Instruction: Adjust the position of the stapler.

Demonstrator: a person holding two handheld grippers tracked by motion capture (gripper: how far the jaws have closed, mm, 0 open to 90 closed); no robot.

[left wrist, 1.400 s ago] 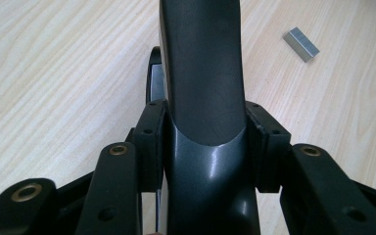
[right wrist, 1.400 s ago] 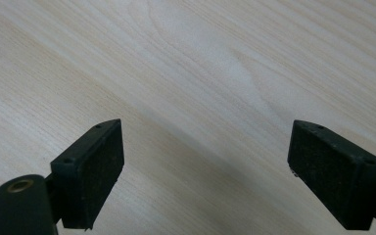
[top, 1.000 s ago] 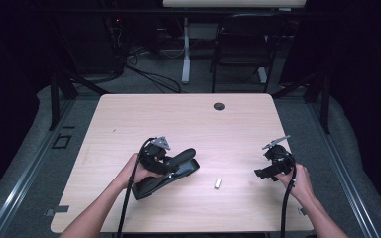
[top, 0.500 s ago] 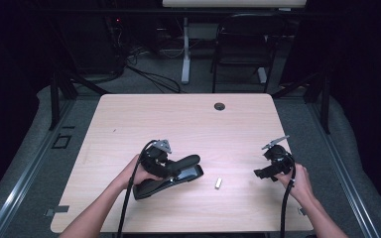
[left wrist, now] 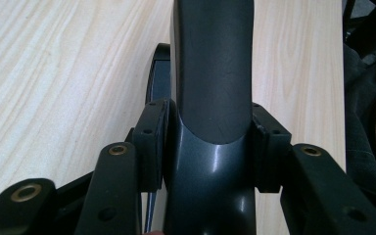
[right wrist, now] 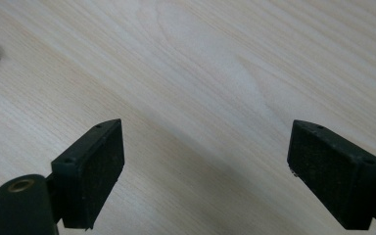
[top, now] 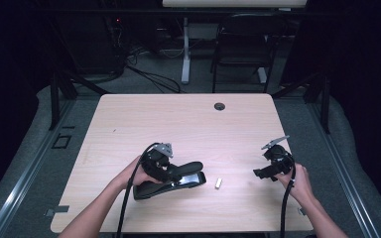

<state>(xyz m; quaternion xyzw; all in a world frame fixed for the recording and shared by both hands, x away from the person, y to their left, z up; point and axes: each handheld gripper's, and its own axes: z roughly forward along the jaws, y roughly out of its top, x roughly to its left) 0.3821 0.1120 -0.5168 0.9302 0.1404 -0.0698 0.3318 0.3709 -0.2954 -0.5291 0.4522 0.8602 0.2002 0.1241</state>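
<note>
**Left claw locked on the stapler, right claw waiting apart**

At the left of the high view, the left claw (top: 171,171) is clamped across the upper arm of a black stapler (top: 188,179), which lies on the desk (top: 178,124) in its front half, left of centre. In the left gripper view the two pads press flat against either side of the dark, rounded arm, with no gap showing.

Compared with a second ago, almost nothing has shifted. The hand sits in the same spot and the grip looks just as tight. The stapler's arm may lie a touch lower toward its base, though that is too slight to be sure of. I read this as a pause with the hold secured, not a fresh move.

Just to the right of the stapler lies a small pale piece (top: 219,183), apart from it and untouched.

Further right, the right claw (top: 259,173) hangs low over bare wood, its pads wide apart with nothing between them. It is likely next to go for the pale piece.
</note>
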